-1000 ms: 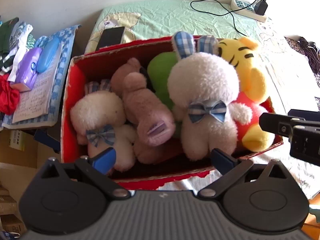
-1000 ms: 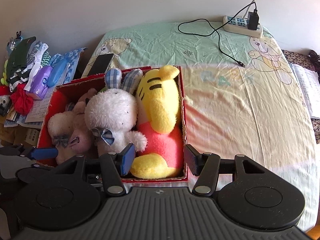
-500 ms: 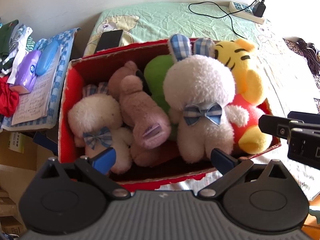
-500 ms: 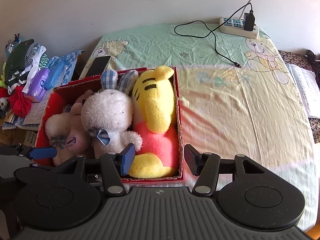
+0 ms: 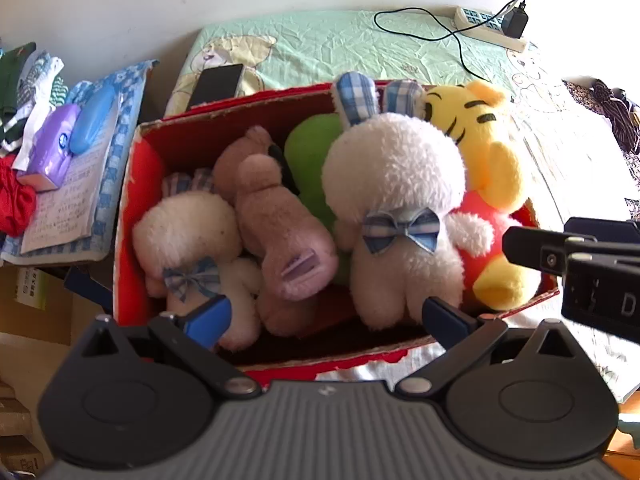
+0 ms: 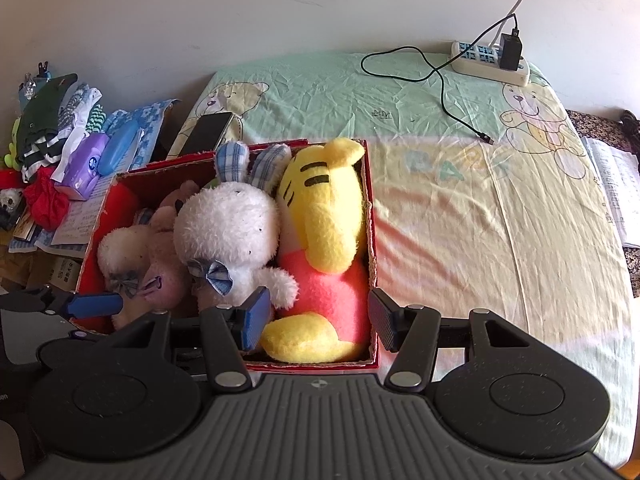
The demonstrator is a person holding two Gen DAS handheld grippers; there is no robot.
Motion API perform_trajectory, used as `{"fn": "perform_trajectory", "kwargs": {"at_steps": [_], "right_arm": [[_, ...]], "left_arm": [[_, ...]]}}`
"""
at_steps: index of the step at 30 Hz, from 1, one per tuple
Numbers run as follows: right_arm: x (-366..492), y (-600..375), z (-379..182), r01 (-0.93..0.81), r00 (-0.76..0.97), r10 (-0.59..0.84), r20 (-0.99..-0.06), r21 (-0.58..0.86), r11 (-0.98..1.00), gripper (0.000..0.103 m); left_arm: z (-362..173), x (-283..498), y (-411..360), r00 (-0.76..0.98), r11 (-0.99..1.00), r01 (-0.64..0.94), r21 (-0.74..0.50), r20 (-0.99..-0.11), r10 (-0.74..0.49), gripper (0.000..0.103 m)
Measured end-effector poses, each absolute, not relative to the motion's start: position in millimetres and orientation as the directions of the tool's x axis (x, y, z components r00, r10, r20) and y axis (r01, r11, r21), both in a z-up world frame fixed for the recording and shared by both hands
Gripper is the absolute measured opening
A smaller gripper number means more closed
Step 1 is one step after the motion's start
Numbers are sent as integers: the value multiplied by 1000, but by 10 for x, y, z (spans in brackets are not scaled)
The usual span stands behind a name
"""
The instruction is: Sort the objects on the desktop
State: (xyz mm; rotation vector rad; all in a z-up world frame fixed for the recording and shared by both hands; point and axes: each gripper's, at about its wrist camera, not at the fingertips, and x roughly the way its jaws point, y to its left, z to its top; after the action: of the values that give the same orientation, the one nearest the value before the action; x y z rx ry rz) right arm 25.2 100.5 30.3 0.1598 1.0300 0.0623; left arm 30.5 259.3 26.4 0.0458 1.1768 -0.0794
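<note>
Plush toys [image 5: 392, 208] crowd red box [image 5: 132, 184] beside phone [image 5: 216, 86].

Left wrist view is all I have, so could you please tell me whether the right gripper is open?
Observer: Yes. The right gripper is open and straddles the right wall of the red box, with one finger inside by the yellow tiger's foot and the other outside.
Operator: Thank you. Where does the black cable end?
Observer: The cable ends in a loose plug that lies on the sheet, to the right of the box and well apart from it.
Operator: Is there anything else on that side?
Observer: Only a stack of papers at the far right edge; the sheet between it and the box is bare.
</note>
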Motion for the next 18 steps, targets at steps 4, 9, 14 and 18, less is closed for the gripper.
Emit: {"fn": "perform_trajectory", "kwargs": {"at_steps": [4, 9, 14, 18], "right_arm": [[233, 999, 288, 25, 509, 129, -851, 165, 986, 58], [236, 1011, 282, 26, 508, 136, -851, 172, 985, 58], [244, 1064, 301, 15, 516, 141, -845, 173, 985, 58], [251, 1093, 305, 12, 521, 140, -842, 171, 985, 58]], "left_arm": [[268, 287, 2612, 387, 998, 70, 1, -922, -26, 102], [275, 263, 2653, 400, 999, 54, 6, -916, -16, 102], [292, 231, 2686, 423, 999, 47, 8, -906, -12, 101], [307, 226, 2726, 434, 999, 38, 3, -901, -14, 100]]}}
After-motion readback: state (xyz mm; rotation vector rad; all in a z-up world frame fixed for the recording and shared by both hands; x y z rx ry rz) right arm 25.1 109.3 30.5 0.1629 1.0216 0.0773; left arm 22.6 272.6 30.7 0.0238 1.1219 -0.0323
